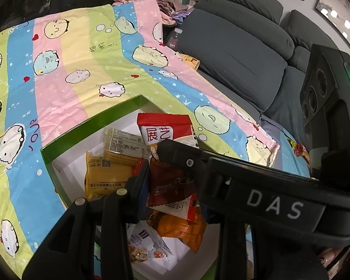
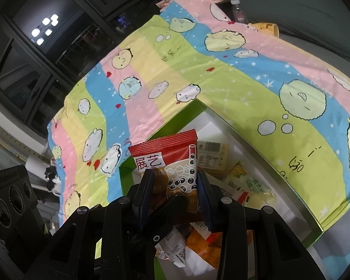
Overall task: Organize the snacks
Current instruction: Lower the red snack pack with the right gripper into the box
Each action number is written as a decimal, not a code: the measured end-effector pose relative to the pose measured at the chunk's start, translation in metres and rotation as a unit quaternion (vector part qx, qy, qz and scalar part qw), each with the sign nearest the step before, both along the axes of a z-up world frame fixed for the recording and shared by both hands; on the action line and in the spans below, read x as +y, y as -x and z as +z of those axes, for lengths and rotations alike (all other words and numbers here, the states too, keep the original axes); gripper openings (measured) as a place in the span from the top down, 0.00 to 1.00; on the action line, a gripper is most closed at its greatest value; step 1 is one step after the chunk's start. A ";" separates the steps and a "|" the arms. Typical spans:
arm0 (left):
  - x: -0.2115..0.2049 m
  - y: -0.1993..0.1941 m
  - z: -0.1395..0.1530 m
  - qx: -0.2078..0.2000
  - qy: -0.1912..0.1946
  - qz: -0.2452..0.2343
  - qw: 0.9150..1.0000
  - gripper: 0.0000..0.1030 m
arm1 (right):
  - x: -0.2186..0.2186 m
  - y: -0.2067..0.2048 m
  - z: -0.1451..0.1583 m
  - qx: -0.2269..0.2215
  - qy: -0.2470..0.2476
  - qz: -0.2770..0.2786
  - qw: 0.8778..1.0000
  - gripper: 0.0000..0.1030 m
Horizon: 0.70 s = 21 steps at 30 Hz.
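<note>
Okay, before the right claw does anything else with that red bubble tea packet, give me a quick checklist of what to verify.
1. Red bubble tea packet sits between the right claw fingers: ok.
2. Fingers actually pressing the packet: cannot tell; they flank it closely.
3. Packet over the green box, not the striped cloth: ok.
4. Left claw clear of the right one: not ok; they crowd together above the box.
5. Free white floor in the box for a drop: ok, at the far corner.
6. Left claw empty: cannot tell; a dark red packet lies right at its tips.
</note>
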<state>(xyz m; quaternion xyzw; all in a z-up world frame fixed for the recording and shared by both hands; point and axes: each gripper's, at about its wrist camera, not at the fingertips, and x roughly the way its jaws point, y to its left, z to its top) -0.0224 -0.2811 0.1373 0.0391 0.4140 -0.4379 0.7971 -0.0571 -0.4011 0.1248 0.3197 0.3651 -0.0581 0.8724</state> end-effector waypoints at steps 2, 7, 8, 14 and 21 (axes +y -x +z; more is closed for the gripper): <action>-0.001 -0.001 -0.002 0.001 -0.003 0.000 1.000 0.66 | -0.001 -0.001 -0.003 0.002 -0.004 -0.001 1.000 0.61; -0.002 -0.003 -0.007 0.009 -0.003 -0.002 1.000 0.66 | -0.003 -0.002 -0.007 0.008 -0.004 -0.003 1.000 0.61; -0.003 -0.003 -0.008 0.009 -0.005 -0.003 1.000 0.65 | -0.003 -0.002 -0.008 0.009 -0.006 -0.002 1.000 0.61; -0.004 -0.004 -0.014 0.015 -0.008 -0.001 1.000 0.65 | -0.005 -0.003 -0.015 0.012 -0.012 -0.002 1.000 0.61; -0.004 -0.007 -0.021 0.023 -0.009 0.000 1.000 0.66 | -0.004 -0.006 -0.021 0.016 -0.009 -0.003 1.000 0.61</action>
